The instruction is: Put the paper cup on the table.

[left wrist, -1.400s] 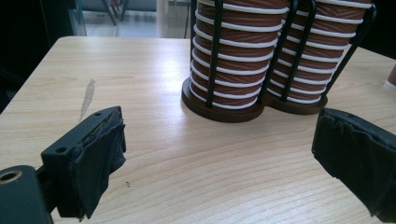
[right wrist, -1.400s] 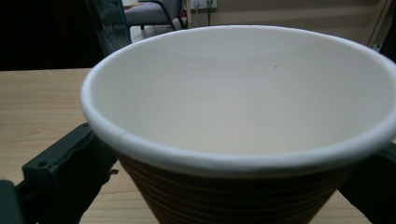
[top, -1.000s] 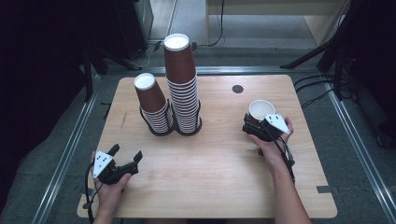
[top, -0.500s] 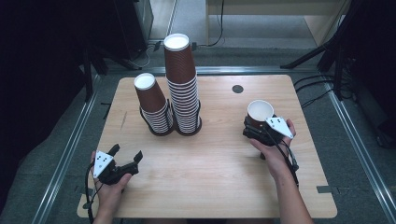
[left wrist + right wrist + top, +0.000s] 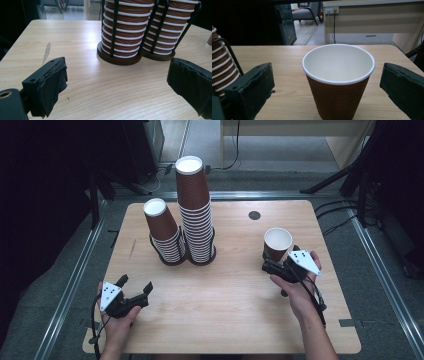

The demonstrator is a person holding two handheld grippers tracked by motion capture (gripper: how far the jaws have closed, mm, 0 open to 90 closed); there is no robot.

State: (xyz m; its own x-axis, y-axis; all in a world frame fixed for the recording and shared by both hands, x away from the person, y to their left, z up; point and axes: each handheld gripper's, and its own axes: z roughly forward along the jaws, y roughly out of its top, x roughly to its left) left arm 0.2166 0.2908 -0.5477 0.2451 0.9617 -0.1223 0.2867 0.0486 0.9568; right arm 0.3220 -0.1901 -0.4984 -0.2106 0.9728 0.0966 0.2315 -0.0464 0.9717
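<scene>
two cup stacks block table's rear-left, lone cup right, bare front

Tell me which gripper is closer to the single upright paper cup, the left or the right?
Right. The right gripper is right at the single cup, jaws open either side of it. The left gripper sits across the table, near the front left corner.

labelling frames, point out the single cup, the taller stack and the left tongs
single cup (image 5: 338,100), right gripper view, brown ribbed wall
taller stack (image 5: 194,190), high view, top cup's side
left tongs (image 5: 134,286), high view, between the tips
</scene>
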